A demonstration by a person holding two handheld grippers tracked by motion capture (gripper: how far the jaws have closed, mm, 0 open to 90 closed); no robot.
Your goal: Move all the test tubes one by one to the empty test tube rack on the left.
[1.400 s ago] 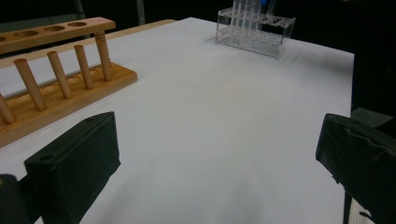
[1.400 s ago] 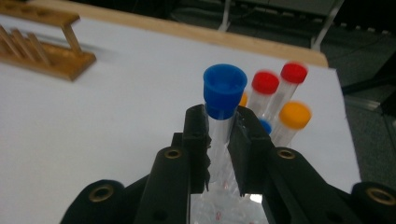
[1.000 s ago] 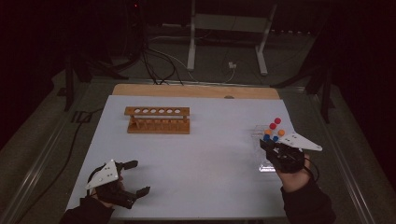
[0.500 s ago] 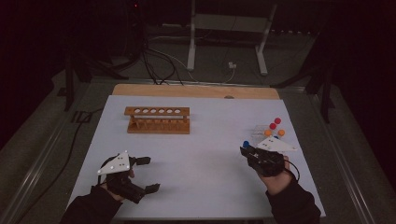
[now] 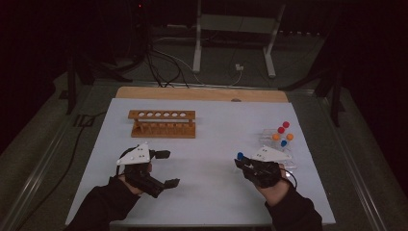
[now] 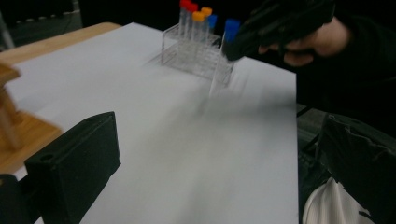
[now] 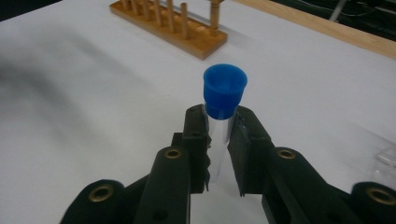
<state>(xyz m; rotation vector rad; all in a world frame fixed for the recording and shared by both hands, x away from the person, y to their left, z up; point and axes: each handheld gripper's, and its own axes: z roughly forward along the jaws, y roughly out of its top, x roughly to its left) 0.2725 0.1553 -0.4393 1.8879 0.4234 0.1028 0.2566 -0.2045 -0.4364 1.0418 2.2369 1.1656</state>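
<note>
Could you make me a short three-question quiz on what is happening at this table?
1. Which cap colour has the tube in the right gripper?
2. True or false: the left gripper holds a tube.
3. How many capped tubes stand in the clear rack: A two, B four, C six?

Key: 1 blue. 2 false, its jaws stand open with nothing between them. 3 B; the wooden rack holds none.

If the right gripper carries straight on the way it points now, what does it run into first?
Probably the wooden rack. The right gripper, shut on the blue-capped tube, points across bare white table toward the rack's end. Depth is hard to judge, so it may pass just beside it.
</note>
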